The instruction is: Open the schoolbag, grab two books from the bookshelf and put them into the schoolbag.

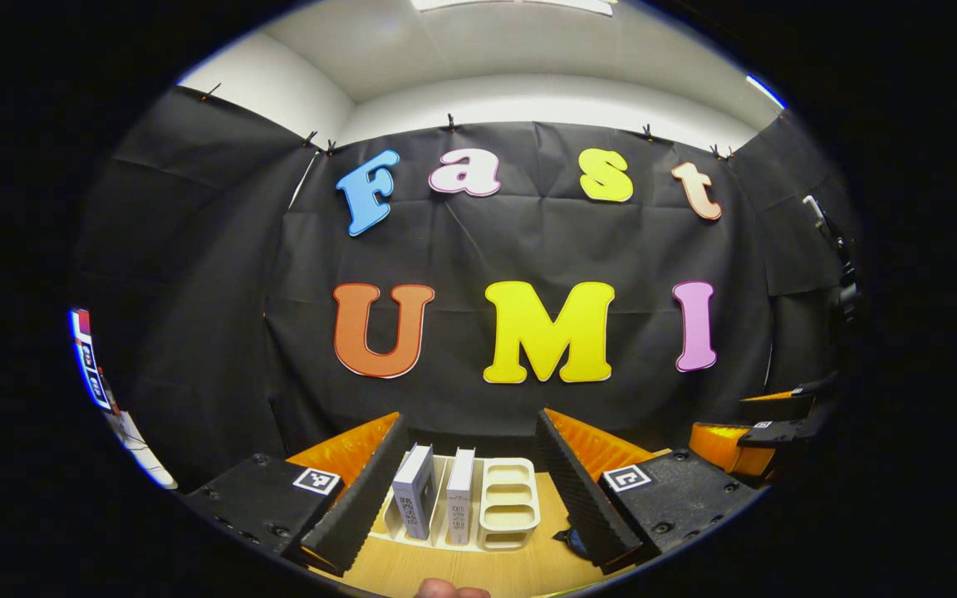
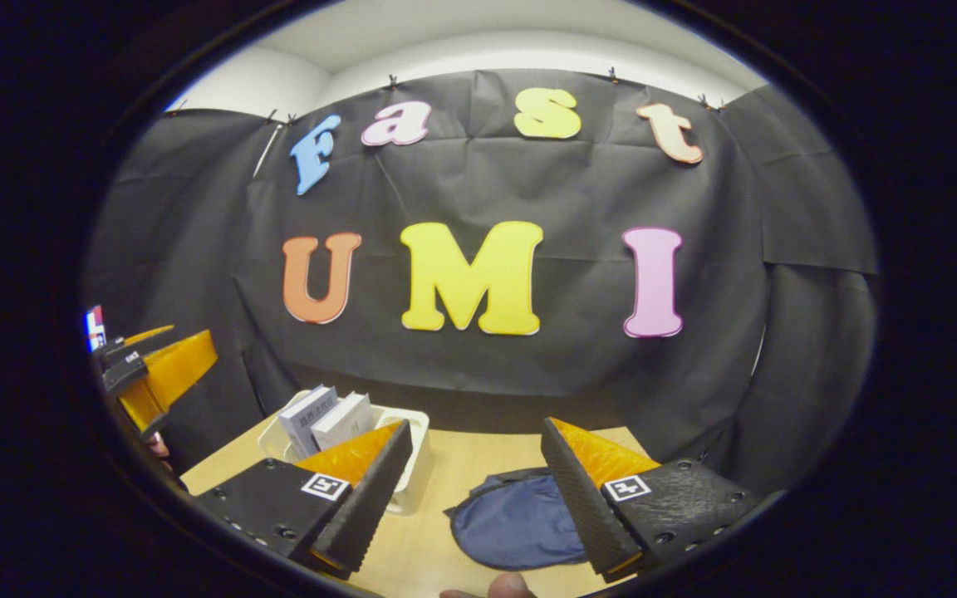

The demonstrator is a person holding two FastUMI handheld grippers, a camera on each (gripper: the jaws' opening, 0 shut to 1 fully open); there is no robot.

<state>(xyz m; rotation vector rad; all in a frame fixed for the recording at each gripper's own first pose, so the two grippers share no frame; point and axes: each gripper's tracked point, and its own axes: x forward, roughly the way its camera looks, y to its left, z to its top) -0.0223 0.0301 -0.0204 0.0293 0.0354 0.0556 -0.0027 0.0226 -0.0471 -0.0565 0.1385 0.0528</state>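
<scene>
Bright light comes down from a ceiling lamp [image 1: 512, 4], so the table [image 1: 462, 565] and the white bookshelf [image 1: 507, 502] look clear and sharp, while the black cloth wall [image 1: 528, 249] stays dark, and everything bends round and turns a bit fuzzy near the edges

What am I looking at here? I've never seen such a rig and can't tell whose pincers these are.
A person holds one two-finger gripper in each hand; each carries its own camera. The left gripper view looks along the left gripper, open and holding nothing, toward a white bookshelf with two books upright on a wooden table. The right gripper view looks along the right gripper, also open and empty, above a dark blue schoolbag lying flat beside that bookshelf.
</scene>
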